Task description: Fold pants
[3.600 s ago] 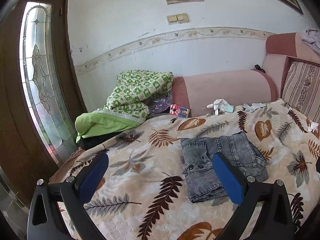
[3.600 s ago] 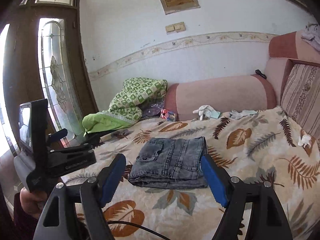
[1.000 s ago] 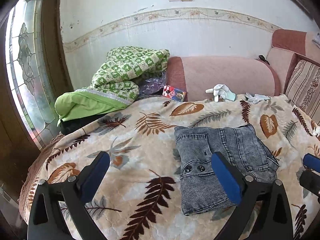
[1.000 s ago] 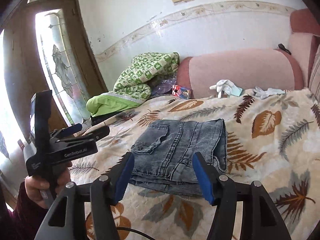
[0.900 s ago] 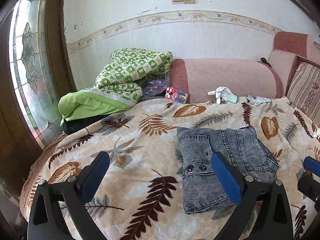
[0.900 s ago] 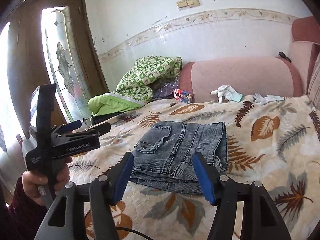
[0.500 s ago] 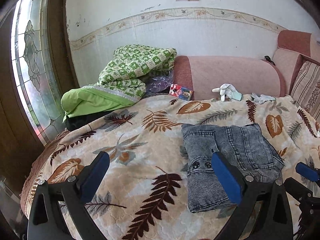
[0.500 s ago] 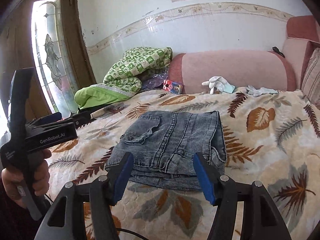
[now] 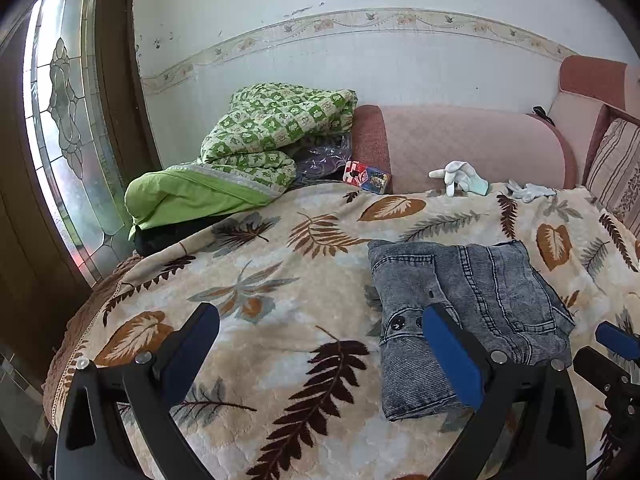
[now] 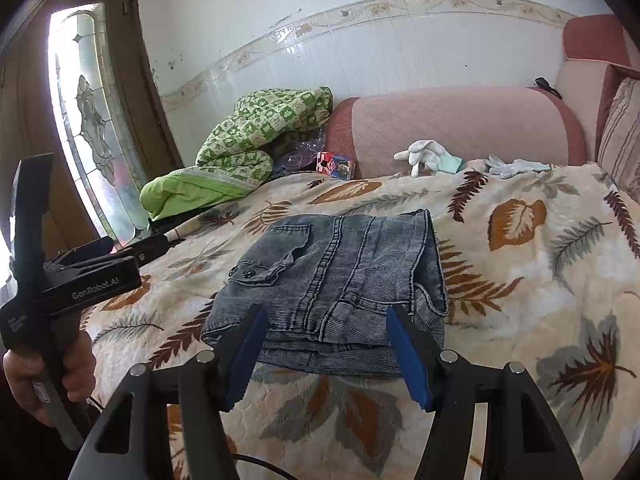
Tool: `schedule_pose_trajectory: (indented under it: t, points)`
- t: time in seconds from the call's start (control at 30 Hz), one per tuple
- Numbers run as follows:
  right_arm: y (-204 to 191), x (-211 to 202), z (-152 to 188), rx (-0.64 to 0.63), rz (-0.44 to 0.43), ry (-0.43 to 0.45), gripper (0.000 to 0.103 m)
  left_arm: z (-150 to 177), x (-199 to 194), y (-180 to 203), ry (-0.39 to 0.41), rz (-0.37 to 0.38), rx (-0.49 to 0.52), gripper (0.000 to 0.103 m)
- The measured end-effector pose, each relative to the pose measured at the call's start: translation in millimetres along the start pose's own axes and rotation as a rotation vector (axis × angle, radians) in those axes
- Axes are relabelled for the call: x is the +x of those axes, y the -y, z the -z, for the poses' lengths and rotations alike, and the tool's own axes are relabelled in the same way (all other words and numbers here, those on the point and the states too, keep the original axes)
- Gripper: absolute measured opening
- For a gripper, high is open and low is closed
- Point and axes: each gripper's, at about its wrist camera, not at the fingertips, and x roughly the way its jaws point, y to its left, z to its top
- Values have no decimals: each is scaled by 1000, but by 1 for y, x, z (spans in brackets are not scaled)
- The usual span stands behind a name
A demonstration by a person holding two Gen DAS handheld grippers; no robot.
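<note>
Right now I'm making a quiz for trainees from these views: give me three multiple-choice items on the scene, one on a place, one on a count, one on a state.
1. Where do the folded jeans lie?
A. On the leaf-print bedspread
B. On the pink bolster
C. On the green quilt

2. How many white gloves lie beside the bolster?
A. One
B. Two
C. Four

3. How does the right tool stand?
A. Shut on the jeans
B. Open, holding nothing
C. Shut on a glove

Key: 1 A, denim rests flat on leaves; 2 B, two separate gloves show; 3 B, its blue pads stand apart.
</note>
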Motion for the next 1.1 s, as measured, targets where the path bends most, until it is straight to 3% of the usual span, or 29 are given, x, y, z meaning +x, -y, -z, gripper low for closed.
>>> schedule_pose_trajectory:
  t: [1.1]
  points:
    - [3,0,-1,30,-6,-4,65,2,3,1,-13,4,16,101]
